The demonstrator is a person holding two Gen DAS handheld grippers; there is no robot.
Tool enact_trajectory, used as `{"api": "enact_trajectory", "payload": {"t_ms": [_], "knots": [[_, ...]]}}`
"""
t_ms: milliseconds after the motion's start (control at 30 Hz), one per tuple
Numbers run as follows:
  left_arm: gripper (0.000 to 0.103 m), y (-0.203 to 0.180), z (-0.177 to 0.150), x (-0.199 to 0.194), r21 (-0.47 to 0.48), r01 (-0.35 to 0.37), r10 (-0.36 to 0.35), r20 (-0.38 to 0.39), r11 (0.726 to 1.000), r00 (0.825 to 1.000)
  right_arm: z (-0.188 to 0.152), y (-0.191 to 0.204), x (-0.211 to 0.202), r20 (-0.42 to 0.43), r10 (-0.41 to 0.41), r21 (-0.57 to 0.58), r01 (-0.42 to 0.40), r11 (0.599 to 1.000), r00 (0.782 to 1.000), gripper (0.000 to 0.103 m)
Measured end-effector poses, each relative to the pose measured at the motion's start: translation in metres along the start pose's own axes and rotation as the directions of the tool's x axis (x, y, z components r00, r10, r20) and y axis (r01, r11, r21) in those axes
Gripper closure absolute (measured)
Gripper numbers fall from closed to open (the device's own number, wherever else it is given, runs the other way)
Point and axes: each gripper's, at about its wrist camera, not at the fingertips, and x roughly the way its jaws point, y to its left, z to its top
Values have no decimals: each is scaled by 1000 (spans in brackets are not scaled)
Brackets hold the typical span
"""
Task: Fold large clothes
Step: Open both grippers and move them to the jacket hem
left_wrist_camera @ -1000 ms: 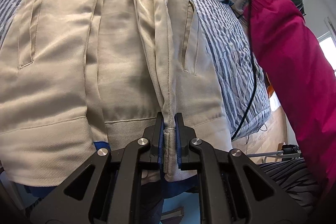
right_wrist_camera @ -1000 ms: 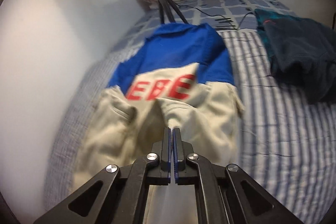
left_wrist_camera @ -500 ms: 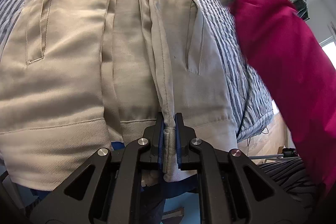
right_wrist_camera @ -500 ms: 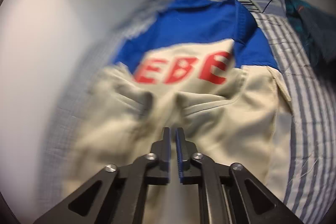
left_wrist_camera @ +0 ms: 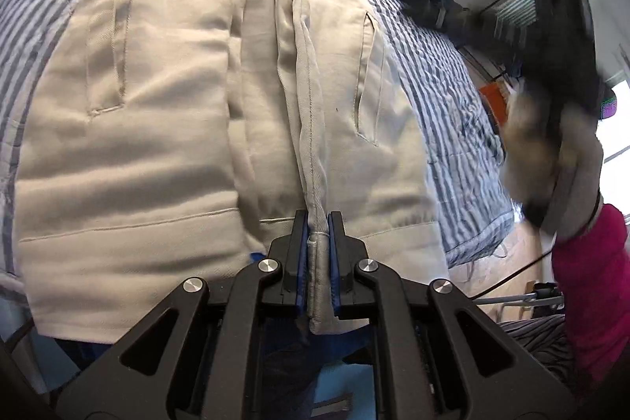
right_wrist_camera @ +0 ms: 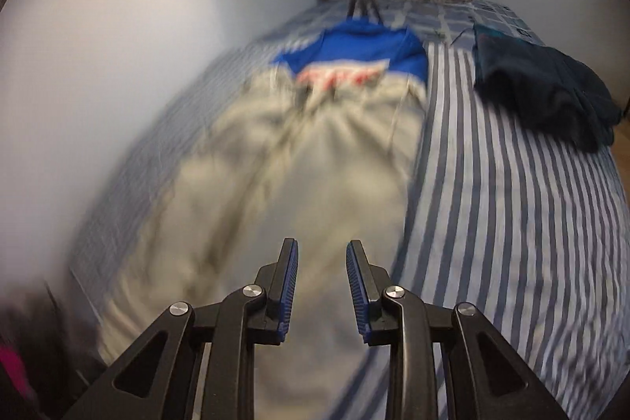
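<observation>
Firmly pinched between the left gripper (left_wrist_camera: 318, 254) pads: the doubled hem edge of the front placket of the jacket (left_wrist_camera: 189, 128), at the near edge of the bed (left_wrist_camera: 445, 81); right gripper (right_wrist_camera: 321, 286) hovering above the same cloth with jaws opening and nothing between them. Likely soft, limp and fairly light twill, not slippery, prone to sag and crease, so best taken at stitched hems, placket or shoulder seams and lifted from two corners. Lying flat, front up, long axis running from the hem away to the blue collar end.
</observation>
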Motion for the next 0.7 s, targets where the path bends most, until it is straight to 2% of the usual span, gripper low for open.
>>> {"api": "enact_trajectory", "payload": {"t_ms": [133,167,233,267,333,433,500,567,700], "knots": [[95,-12,-5,-5,92,-60,58,27,994,998,-56,23,33,-103,35,-26,-38,999,994,76],[94,-15,-7,-9,105,-61,58,33,993,998,-68,32,41,-112,-11,-79,2,997,994,75],[88,-16,-10,-22,124,-40,36,38,991,999,-81,49,39,-46,-104,-200,93,975,994,75],[87,-16,-12,-32,131,-23,16,49,991,999,-82,51,35,-56,-105,-205,92,975,993,75],[87,-14,-14,-53,140,16,-25,68,990,997,-77,48,24,-57,-48,-162,38,986,997,76],[87,-5,-14,-86,148,34,-52,125,988,991,-65,48,2,21,-32,-153,34,988,999,77],[87,7,-10,-103,152,1,-27,167,988,986,-54,50,-4,64,-40,-146,49,988,997,77],[87,27,-2,-114,130,-76,47,213,989,976,-47,53,-2,73,-30,-141,40,989,997,77],[87,60,8,-117,70,-116,100,199,991,975,-41,76,23,18,-29,-180,32,983,999,77]]}}
